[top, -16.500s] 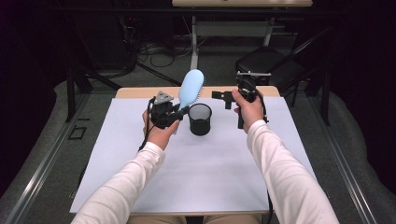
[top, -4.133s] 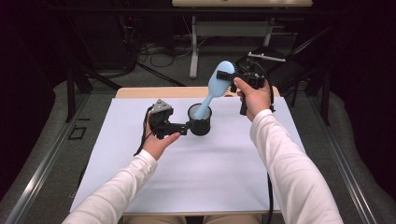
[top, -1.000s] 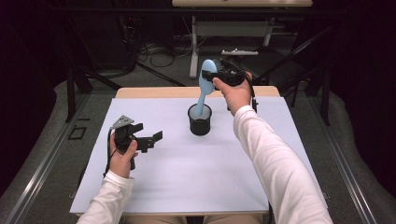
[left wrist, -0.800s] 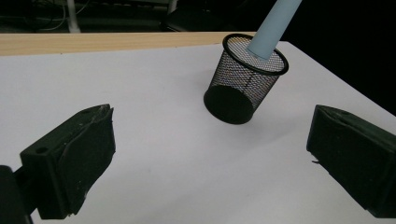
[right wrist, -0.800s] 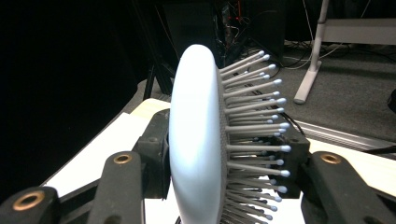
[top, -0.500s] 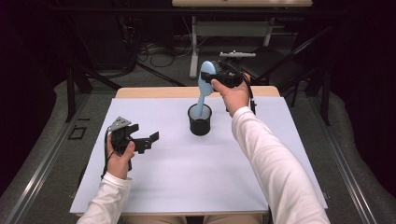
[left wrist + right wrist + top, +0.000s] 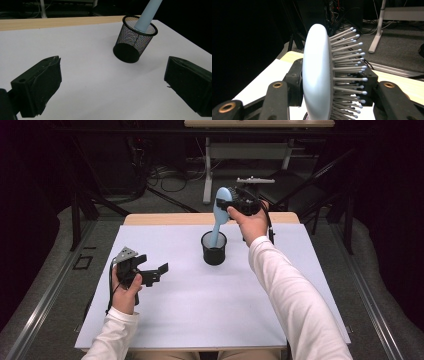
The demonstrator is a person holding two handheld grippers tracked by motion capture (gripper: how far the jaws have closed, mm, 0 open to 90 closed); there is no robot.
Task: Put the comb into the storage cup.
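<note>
Lt blue hairbrush [image 7: 220, 212], blk mesh cup [image 7: 214, 249]

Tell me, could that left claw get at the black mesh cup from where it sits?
Probably yes. The left claw is open and faces the mesh cup across bare white tabletop; the hairbrush standing inside is held from above.
</note>
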